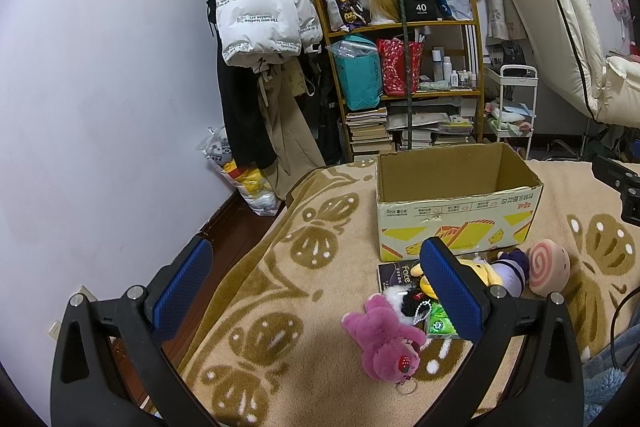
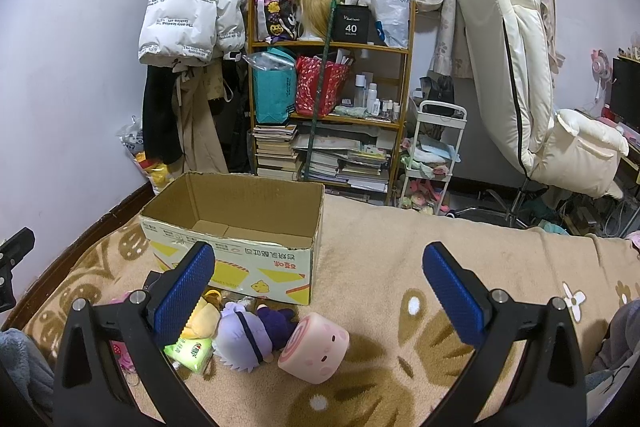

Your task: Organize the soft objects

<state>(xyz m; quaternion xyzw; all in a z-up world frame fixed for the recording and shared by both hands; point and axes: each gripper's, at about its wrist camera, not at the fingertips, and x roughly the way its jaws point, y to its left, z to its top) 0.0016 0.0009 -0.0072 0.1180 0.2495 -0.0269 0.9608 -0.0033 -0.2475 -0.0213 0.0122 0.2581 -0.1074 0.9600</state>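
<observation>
Left wrist view: the left gripper point(image 1: 316, 279) hovers with jaws spread, holding nothing; the pink plush bear point(image 1: 386, 341) lies on the bed near the cardboard box point(image 1: 456, 223). It looks light and squashy; pinch its torso.

Right wrist view: the right gripper point(image 2: 318, 285) also has jaws spread; the roll-shaped plush point(image 2: 314, 347) lies near right, likely yielding, best grasped across its flat ends.

Both views were aimed forward over the blanket point(image 1: 256, 267) from nearby. The cardboard box point(image 1: 456, 211) and shelf point(image 2: 332, 47) were shared — seen from left and right.

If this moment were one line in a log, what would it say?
stage: start | left tool: open, holding nothing | right tool: open, holding nothing | cardboard box: looks empty | plush toys: piled on blanket in front of box
</observation>
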